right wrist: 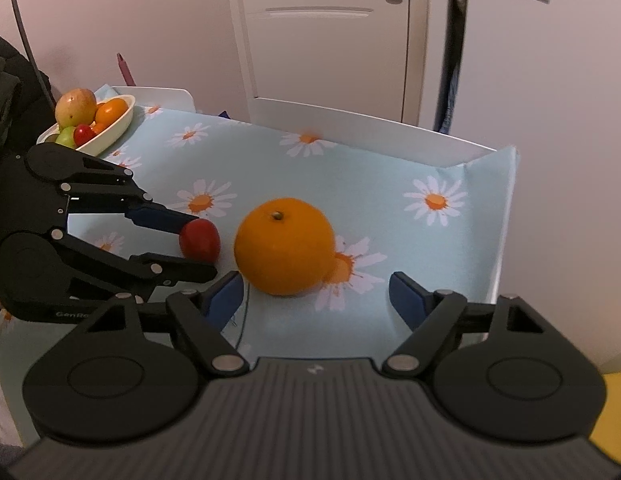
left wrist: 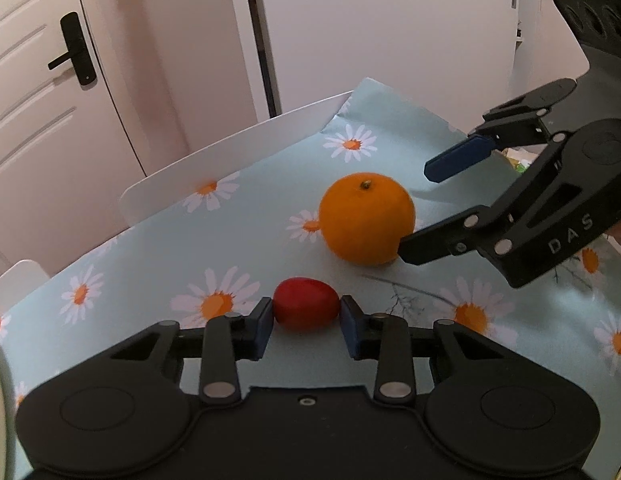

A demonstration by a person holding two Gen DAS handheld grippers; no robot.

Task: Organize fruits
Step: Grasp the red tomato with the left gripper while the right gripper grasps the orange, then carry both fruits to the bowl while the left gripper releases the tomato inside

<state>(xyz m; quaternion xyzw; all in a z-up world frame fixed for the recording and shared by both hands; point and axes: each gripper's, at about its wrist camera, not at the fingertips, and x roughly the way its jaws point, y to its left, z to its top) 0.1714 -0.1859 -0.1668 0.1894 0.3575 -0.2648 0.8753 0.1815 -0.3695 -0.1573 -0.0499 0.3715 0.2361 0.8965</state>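
Note:
A small red fruit [left wrist: 305, 303] lies on the daisy-print tablecloth [left wrist: 150, 272]. My left gripper [left wrist: 306, 320] has closed around it, pads touching both sides; the right wrist view shows the same grip on the red fruit [right wrist: 200, 240] by the left gripper [right wrist: 190, 246]. An orange [left wrist: 366, 218] sits just beyond it, stem up. My right gripper [right wrist: 316, 294] is open, with the orange [right wrist: 284, 246] just ahead of its fingers and between their lines. In the left wrist view the right gripper [left wrist: 414, 208] comes in from the right, its lower finger at the orange's side.
A white oval bowl [right wrist: 118, 126] with several fruits stands at the table's far left corner. White chair backs [right wrist: 370, 130] line the far edge. A door and cabinets stand behind. The cloth's right edge [right wrist: 506, 240] drops off near the wall.

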